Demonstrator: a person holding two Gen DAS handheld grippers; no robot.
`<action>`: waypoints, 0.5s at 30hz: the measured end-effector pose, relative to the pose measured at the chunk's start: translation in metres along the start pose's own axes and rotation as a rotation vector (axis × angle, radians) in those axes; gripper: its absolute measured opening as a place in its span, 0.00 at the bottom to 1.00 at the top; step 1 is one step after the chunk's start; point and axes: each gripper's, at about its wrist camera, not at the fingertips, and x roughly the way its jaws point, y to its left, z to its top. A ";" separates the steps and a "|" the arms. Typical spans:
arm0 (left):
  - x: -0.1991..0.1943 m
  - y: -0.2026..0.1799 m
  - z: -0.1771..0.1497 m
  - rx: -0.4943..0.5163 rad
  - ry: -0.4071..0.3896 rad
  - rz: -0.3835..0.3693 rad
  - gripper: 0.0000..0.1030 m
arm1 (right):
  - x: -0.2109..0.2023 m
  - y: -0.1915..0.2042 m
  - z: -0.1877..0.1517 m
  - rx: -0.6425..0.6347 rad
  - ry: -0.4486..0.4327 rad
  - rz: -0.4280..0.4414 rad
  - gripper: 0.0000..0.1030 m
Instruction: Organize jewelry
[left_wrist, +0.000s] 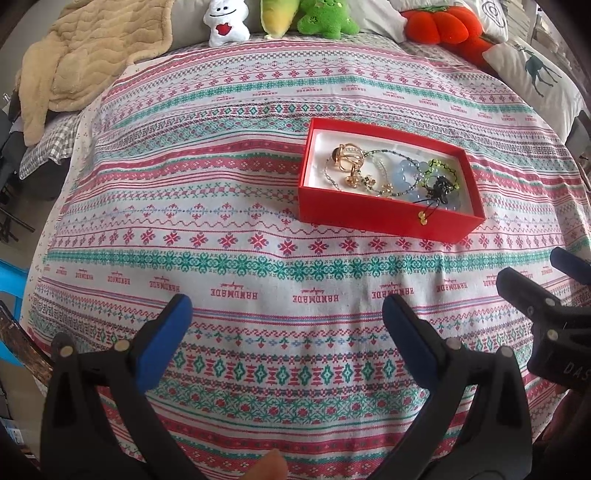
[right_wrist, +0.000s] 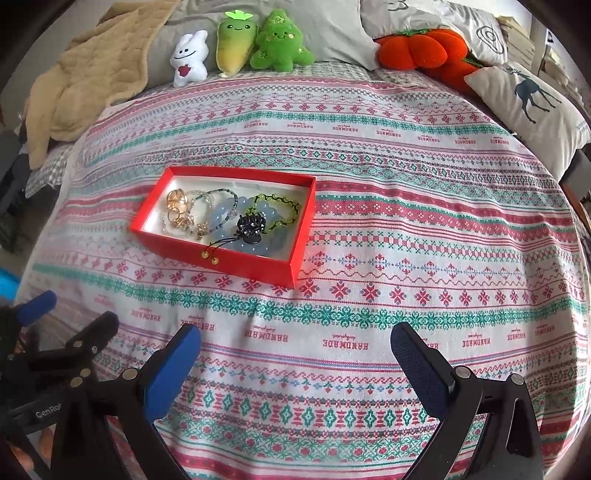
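the red box (right_wrist: 229, 254) sits open on the patterned cloth (right_wrist: 406, 258), at 11 o'clock from the right gripper (right_wrist: 295, 354) and 1 o'clock from the left gripper (left_wrist: 288, 325). inside lie gold pieces (right_wrist: 177, 210), blue beads (right_wrist: 225, 221), a green cord (right_wrist: 280, 210) and a black charm (right_wrist: 251, 227) whose cord hangs over the near wall. both grippers hover over the cloth, short of the box, jaws wide apart and empty; plush toys (right_wrist: 273, 44) line 12 o'clock.

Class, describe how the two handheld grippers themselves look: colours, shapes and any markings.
Both the left gripper and right gripper are black plastic clamps with two angled arms, silver round rivets at the joints, and blue padded fingers. White lettering shows on the bodies, partly cut off. No cables or sleeves are visible.
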 end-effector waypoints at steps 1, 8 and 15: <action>0.000 0.000 0.000 0.001 0.001 -0.001 0.99 | 0.000 0.000 0.000 0.002 0.002 0.001 1.00; 0.001 -0.002 -0.001 0.003 0.004 0.001 0.99 | -0.001 -0.001 0.000 0.010 -0.004 0.003 1.00; 0.002 -0.004 -0.001 0.006 0.007 0.004 0.99 | -0.002 -0.001 0.000 0.013 0.000 0.005 1.00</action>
